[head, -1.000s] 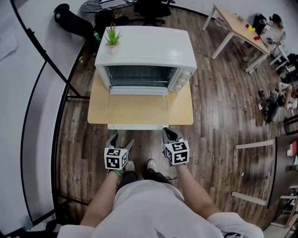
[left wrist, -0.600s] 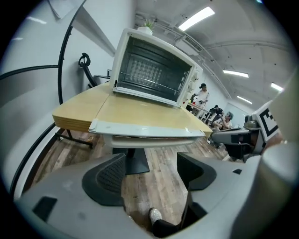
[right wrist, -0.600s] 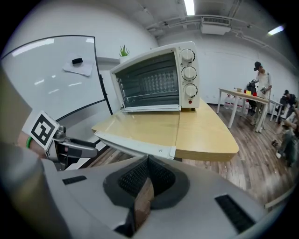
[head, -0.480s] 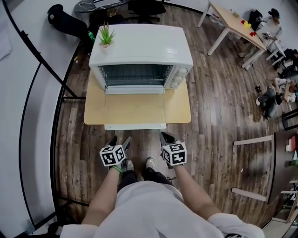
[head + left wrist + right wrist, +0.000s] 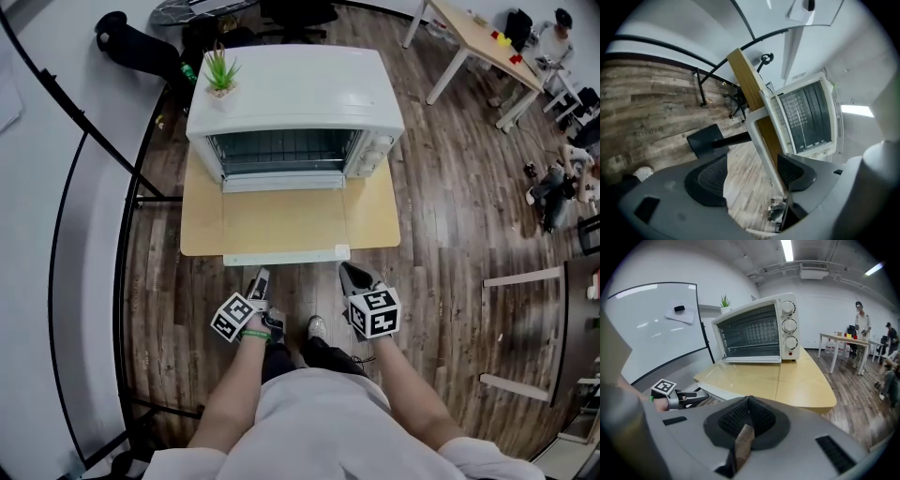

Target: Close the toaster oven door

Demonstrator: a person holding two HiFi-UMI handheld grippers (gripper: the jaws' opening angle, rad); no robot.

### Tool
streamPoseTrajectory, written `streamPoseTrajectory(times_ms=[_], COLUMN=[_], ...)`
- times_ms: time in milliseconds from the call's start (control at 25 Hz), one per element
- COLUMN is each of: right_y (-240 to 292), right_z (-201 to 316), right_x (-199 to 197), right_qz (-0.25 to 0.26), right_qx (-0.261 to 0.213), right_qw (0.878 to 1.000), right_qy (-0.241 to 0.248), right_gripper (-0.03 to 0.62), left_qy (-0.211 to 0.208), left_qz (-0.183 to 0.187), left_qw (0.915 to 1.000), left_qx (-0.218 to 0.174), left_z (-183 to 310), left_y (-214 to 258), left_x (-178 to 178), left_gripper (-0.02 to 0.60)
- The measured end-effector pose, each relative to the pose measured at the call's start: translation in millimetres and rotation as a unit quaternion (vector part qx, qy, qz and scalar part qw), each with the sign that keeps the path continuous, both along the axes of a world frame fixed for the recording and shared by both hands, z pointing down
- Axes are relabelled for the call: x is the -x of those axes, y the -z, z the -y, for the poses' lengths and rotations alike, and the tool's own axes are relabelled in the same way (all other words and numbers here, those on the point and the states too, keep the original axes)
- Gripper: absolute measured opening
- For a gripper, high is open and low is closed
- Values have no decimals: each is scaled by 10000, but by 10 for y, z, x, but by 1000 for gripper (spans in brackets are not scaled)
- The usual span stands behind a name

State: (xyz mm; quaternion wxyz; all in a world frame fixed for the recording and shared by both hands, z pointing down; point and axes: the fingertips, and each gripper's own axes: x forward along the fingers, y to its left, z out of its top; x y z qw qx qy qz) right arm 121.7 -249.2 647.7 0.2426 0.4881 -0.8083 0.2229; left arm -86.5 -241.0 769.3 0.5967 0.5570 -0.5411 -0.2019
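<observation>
The white toaster oven (image 5: 295,89) stands on a small wooden table (image 5: 375,220). Its glass door (image 5: 281,220) lies flat and open, with the white handle bar (image 5: 286,257) at the table's near edge. My left gripper (image 5: 259,281) is rolled on its side just short of that handle. In the left gripper view the gripper (image 5: 752,164) is open, and the handle bar (image 5: 761,145) runs between its jaws, close to the right pad (image 5: 794,171). My right gripper (image 5: 354,277) hovers near the handle's right end. Seen from its own camera, the right gripper (image 5: 747,401) is shut on nothing and faces the oven (image 5: 754,329).
A small potted plant (image 5: 221,75) sits on the oven's top left corner. A curved black rail (image 5: 56,244) and a whiteboard (image 5: 651,329) are at the left. Another table (image 5: 483,56) with people stands at the far right. The person's shoes (image 5: 314,328) are below the grippers.
The left gripper has rolled onto its side and come up to the door's handle edge. The right gripper has shifted slightly right and stays shut. The door remains open.
</observation>
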Motion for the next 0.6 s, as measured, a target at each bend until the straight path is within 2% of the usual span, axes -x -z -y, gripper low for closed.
streamPoseTrajectory(times_ms=[120,480,520,560,600], right_y=[29,104,119,133,147], right_z=[9,-17,-15,-11,-3], right_x=[8,-90,-106,-124,-143], right_qz=[6,-143,-156,-169,-180], right_qx=[-25,-53,-70,-91,-113], right_qw=[10000,9998,9998,9998,9997], right_qy=[25,108,98,87,72], right_gripper=[1,0,0,2,0], left_qy=[335,687,706,724,738], left_qz=[-482,-1131,-1183,-1236,-1277], left_qw=[9983,9908,9898,9887,9876], left_qx=[-36,-294,-360,-448,-543], left_z=[53,188,223,264,305], left_y=[-41,-164,-154,-132,-101], left_x=[-4,-68,-70,-72,-77], left_gripper=[333,328,315,273,193])
